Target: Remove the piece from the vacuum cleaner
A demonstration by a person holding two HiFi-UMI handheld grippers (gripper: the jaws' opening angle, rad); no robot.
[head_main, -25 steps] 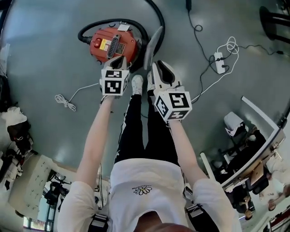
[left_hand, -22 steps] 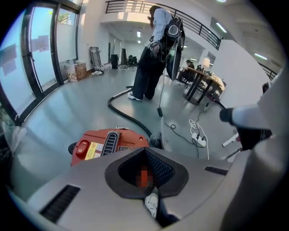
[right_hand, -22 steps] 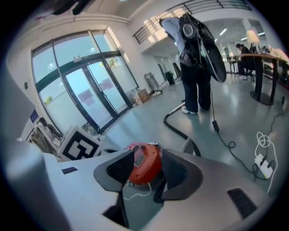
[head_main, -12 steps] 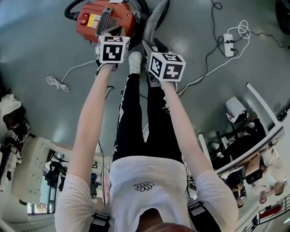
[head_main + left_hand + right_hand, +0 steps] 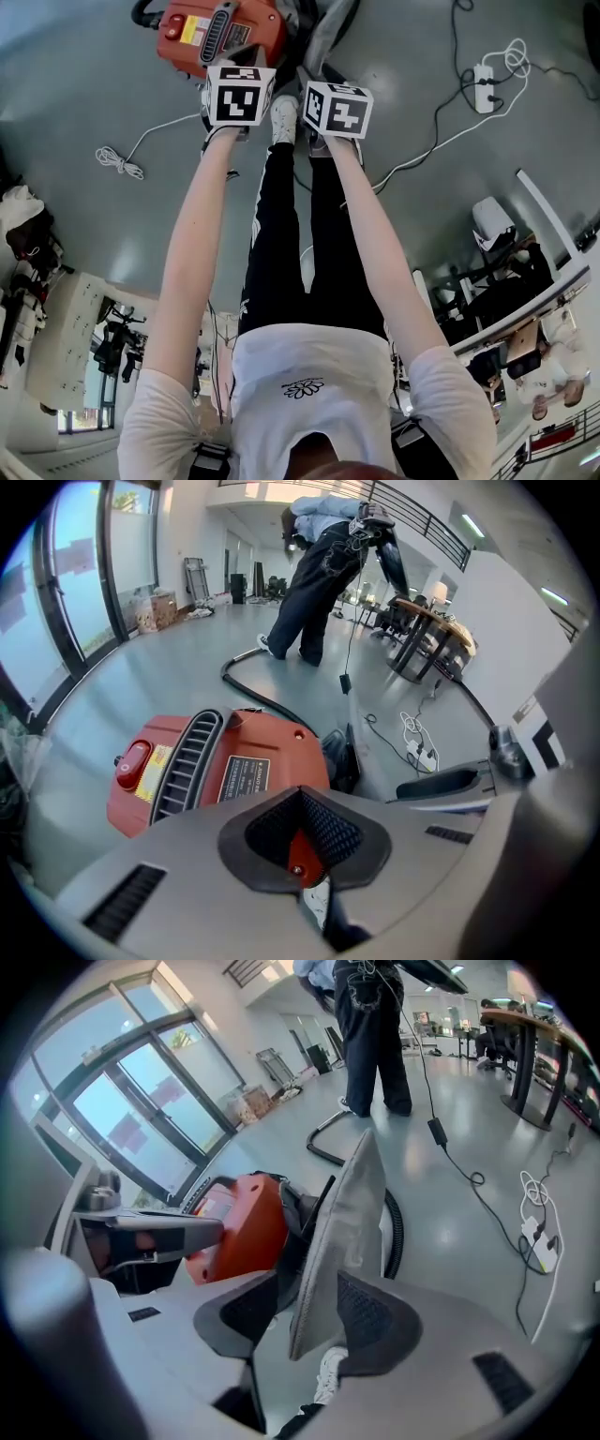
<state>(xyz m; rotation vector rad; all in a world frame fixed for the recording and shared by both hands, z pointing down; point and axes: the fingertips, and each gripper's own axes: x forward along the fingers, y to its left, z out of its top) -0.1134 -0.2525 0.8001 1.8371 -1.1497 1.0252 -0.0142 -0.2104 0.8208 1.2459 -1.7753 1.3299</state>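
Red vacuum cleaner (image 5: 220,33): one, far left | my left gripper (image 5: 300,841): pads closed to a slit, red sliver showing between | grey piece (image 5: 347,1213): one, upright against the vacuum's right side, pinched by my right gripper (image 5: 309,1307) | head view: marker cubes hide both grips; only gripper views show them

Bare floor (image 5: 84,89) around vacuum cleaner (image 5: 220,37); white cord (image 5: 120,161) left, power strip (image 5: 485,73) right.

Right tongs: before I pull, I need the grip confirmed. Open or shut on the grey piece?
Shut on the grey piece: the right tongs press their pads against both its faces.
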